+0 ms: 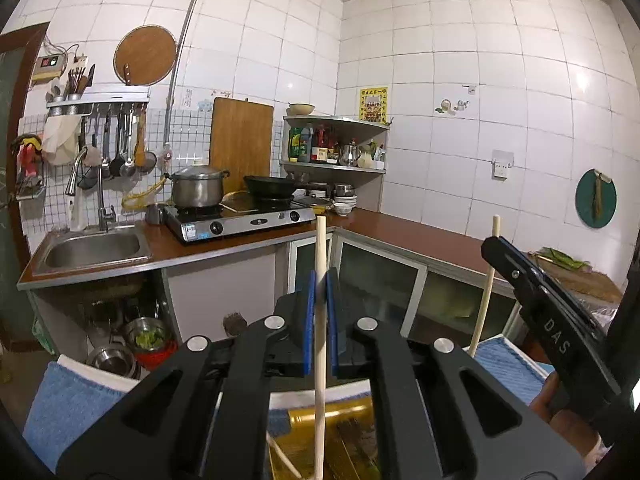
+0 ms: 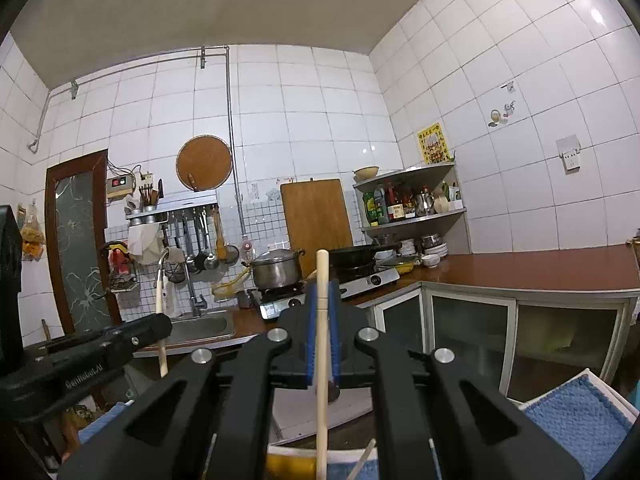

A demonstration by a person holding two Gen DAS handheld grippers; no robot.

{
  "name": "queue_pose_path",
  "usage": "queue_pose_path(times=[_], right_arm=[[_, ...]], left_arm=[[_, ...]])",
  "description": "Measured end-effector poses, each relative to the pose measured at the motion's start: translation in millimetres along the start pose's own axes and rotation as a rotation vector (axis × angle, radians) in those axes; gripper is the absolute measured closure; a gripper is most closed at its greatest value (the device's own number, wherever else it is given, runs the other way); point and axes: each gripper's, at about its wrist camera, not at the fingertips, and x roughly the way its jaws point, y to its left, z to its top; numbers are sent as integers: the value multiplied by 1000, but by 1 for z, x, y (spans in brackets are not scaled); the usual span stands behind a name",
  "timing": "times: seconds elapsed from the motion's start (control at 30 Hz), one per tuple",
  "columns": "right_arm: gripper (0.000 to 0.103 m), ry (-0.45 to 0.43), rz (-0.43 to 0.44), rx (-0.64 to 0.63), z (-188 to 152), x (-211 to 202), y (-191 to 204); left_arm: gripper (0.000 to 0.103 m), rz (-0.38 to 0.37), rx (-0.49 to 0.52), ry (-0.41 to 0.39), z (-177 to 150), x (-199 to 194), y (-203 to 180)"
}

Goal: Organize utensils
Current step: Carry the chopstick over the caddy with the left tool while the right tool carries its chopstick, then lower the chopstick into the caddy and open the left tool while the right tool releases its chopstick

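Between my left gripper's [image 1: 320,296] blue pads [image 1: 308,320] I held one wooden chopstick [image 1: 320,248] clamped upright, and my right gripper [image 2: 322,320] pinched a second chopstick [image 2: 322,280] the same way. Both sticks looked light, stiff and smooth, likely to pivot, so a hold near mid-length seemed soundest to me. Below lay a blue towel [image 1: 64,396]; far beyond stood the stove [image 1: 240,222] and sink [image 1: 92,246].

Brown L-shaped table [image 1: 400,236] runs out ahead of the tongs: sink [image 1: 92,246] set in far left, two-burner stove [image 1: 240,222] beside it, stacked bowls [image 1: 345,202] in the corner.
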Motion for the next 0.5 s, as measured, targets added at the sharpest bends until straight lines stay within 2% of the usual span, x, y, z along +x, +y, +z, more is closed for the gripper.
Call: queue_pose_path(times=[0.23,0.5], right_arm=[[97,40,-2,-21,-44,19,-5],[97,119,23,-52,-92,13,-10]], left_arm=[[99,-12,-26,62,-42,34,12],[99,-28,-46,121,-83,27,28]])
